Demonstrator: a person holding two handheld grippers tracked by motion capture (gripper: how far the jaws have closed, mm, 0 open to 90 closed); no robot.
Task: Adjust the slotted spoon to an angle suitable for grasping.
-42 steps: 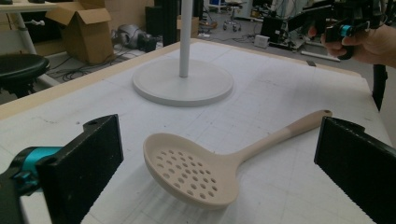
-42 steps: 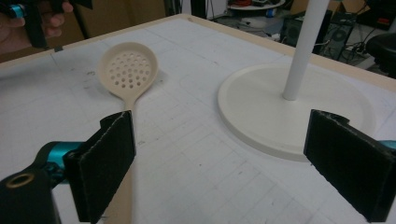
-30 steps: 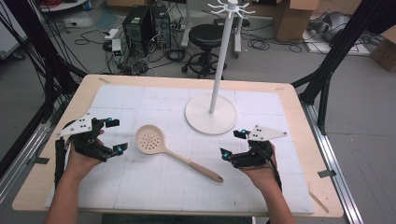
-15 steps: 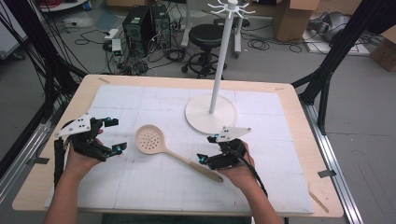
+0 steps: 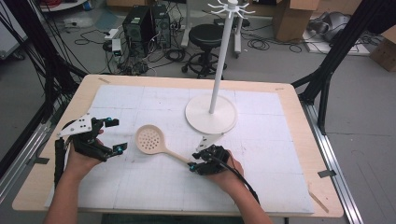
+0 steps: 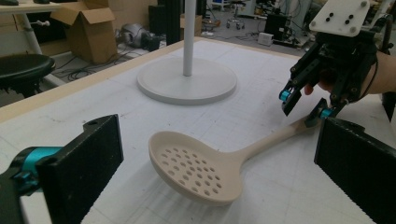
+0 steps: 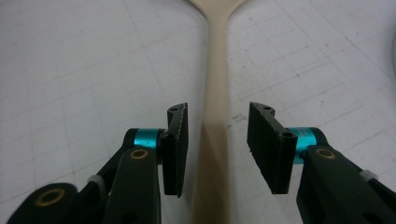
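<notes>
Cluttered lab, white mat on a wooden table [image 5: 285, 93], skimmer [image 5: 156, 143] lying flat mid-mat, handle running toward the right gripper [image 7: 217, 149]. Jaws parted there, 1 each side of the handle, not touching, axis dead between them. Left gripper [image 5: 114, 136] wide open, empty, just beside the bowl.

One slotted spoon [image 5: 150, 139], one white hook stand [image 5: 211, 113], two grippers: left [image 5: 109, 136], right [image 5: 195, 162].

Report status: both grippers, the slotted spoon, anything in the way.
Right gripper open, jaws straddling spoon handle. Left gripper open, clear of bowl. Slotted spoon flat on mat. White stand beyond, not obstructing.
</notes>
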